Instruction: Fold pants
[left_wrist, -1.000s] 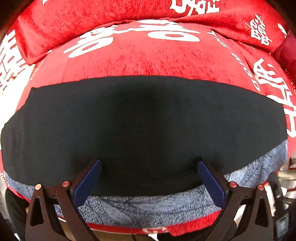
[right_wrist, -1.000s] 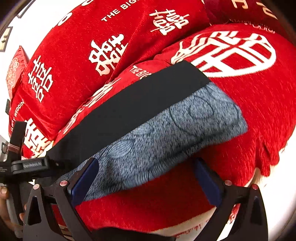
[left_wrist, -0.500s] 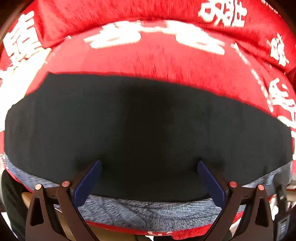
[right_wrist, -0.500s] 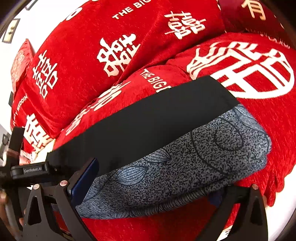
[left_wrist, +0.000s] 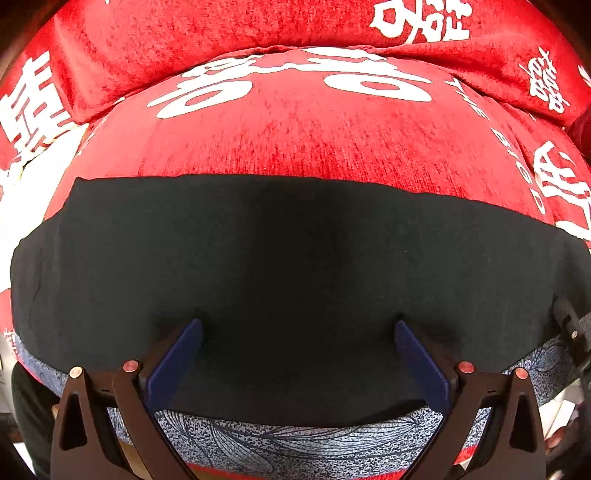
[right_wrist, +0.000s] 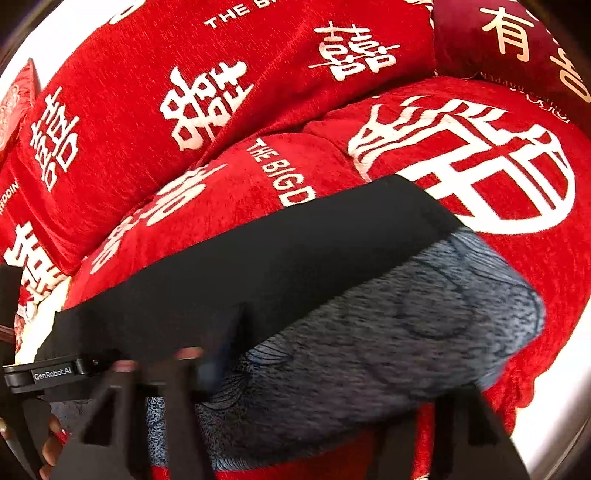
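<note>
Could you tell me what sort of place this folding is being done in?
Probably a home living room, on a sofa. The pants lie on a red seat cushion printed with white double-happiness characters, matching back cushions stand behind it, and a darker red pillow sits in the corner.

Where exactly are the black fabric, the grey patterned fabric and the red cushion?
black fabric (left_wrist: 295, 266), left wrist view, middle of its flat top
grey patterned fabric (right_wrist: 406, 332), right wrist view, middle of the exposed strip
red cushion (left_wrist: 295, 140), left wrist view, bare top behind the fabric
</note>
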